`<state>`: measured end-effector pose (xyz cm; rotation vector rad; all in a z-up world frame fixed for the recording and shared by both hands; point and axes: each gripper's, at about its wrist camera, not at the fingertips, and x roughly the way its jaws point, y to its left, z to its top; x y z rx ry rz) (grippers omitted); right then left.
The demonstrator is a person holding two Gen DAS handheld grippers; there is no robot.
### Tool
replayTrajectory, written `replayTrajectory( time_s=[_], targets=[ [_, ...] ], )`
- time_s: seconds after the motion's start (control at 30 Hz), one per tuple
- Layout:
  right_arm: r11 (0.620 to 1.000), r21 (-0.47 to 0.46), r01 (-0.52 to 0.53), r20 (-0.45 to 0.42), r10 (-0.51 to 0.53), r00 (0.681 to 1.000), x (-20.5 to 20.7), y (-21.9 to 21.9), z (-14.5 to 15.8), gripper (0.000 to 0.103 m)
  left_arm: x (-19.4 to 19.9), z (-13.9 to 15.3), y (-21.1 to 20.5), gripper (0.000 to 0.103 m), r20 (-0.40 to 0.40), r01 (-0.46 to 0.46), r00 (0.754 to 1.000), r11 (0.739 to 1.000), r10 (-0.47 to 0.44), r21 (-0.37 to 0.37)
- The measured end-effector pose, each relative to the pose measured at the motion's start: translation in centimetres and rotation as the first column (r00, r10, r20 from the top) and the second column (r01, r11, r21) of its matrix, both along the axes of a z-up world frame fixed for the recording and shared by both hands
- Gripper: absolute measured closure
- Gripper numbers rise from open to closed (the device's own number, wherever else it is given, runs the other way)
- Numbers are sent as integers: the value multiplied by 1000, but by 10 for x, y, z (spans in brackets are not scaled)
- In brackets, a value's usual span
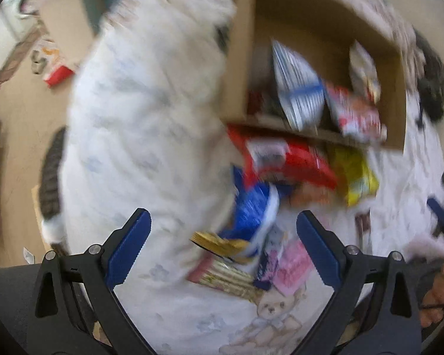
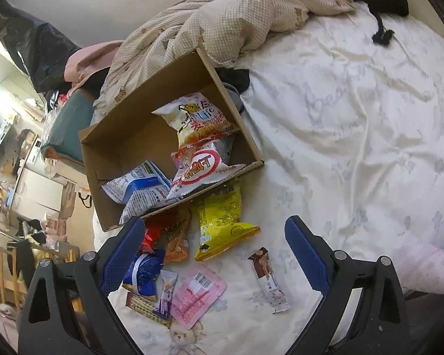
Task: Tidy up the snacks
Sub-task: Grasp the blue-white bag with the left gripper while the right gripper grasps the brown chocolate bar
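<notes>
In the left wrist view, badly smeared by blur, the left hand-held gripper (image 1: 223, 245) stood wide open with nothing between its fingers, above a heap of snack packets on the white bed sheet (image 1: 139, 124). The cardboard box (image 1: 281, 14) lay on its side beyond, its open mouth toward the camera, a striped blue-and-white packet (image 1: 296, 88) inside; labels were unreadable. In the right wrist view, the right hand-held gripper (image 2: 211, 253) was likewise spread wide and empty. The box (image 2: 127, 136) lay tipped, its opening facing the heap, with a pale packet (image 2: 195, 121) inside. The yellow packet (image 2: 222, 222) lay lengthwise away from the box, a slim brown bar (image 2: 269, 278) apart to its right, and the pink packet (image 2: 196, 297) nearest the camera. The left finger hid part of the blue packet (image 2: 143, 272).
</notes>
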<state>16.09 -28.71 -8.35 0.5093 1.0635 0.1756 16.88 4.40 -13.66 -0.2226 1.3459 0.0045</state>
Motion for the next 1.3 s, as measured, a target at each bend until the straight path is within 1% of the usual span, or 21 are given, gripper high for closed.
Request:
replayTrajectory(
  time_s=[0.07,0.13,0.17,0.2,0.23,0.3,0.37,0.4,0.43,0.5,0.6,0.7,0.8,0.9,0.97,1.0,1.03,1.07,1.1,1.2,1.3],
  targets=[
    [1000,8,-2,-11,2,1000,1,-1,-2,5,3,-14,-10,12,-33,29,999,1000,-29,2],
    [1000,5,-5,-13,5,1000,1,-2,-3,5,6,-25,-18,25,-56,50,997,999,-49,9],
    [1000,2,-5,-12,5,1000,1,-3,-3,5,8,-30,-21,27,-70,62,996,998,-61,6],
    [1000,-1,-1,-14,1,1000,1,-5,-3,5,10,-36,-24,33,-84,70,994,998,-70,3],
    [1000,1,4,-17,-4,1000,0,-8,-4,5,11,-39,-26,36,-90,72,993,997,-72,0],
    [1000,9,15,-27,-15,1000,0,-12,-6,5,13,-45,-30,37,-98,81,992,997,-81,-2],
    [999,25,31,-39,-30,999,0,-17,-8,5,15,-52,-31,42,-108,82,991,997,-82,-9],
    [999,33,39,-44,-38,998,1,-19,-9,5,16,-55,-32,56,-115,85,990,996,-86,-15],
    [998,46,49,-50,-47,998,1,-22,-10,5,17,-58,-34,74,-121,89,989,996,-90,-15],
    [997,56,54,-56,-51,997,2,-22,-11,5,16,-59,-35,75,-120,100,988,995,-100,-4],
    [997,53,50,-55,-47,997,2,-22,-10,5,12,-43,-37,77,-81,102,992,995,-102,-4],
    [998,51,45,-53,-42,998,2,-22,-10,5,3,-23,-33,77,-63,80,994,995,-84,-66],
    [998,38,44,-62,-41,997,2,-22,-12,5,-13,-6,-30,77,-69,61,995,991,-69,-115],
    [999,-23,30,-91,-32,995,3,-18,-17,5,-23,4,-27,77,-72,62,995,984,-75,-167],
    [988,-155,-11,-142,-11,990,4,-9,-27,5,-29,9,-25,77,-67,69,994,984,-81,-161],
    [981,-191,-34,-171,1,985,5,-6,-34,5,-32,10,-23,77,-70,61,995,984,-73,-165],
    [974,-213,-74,-225,25,974,7,1,-46,5,-32,9,-21,77,-71,48,996,984,-61,-171],
    [971,-214,-103,-260,45,965,7,5,-53,7,-34,12,-16,77,-66,40,997,984,-52,-171],
    [963,-223,-151,-302,80,950,8,13,-63,10,-32,14,-16,77,-54,32,998,987,-42,-159],
    [930,-268,-251,-355,147,923,8,32,-79,13,-28,23,-14,77,-10,17,1000,991,-18,-130],
    [906,-293,-306,-397,176,901,8,44,-93,13,-27,28,-13,77,22,22,1000,995,-20,-98]
  ],
)
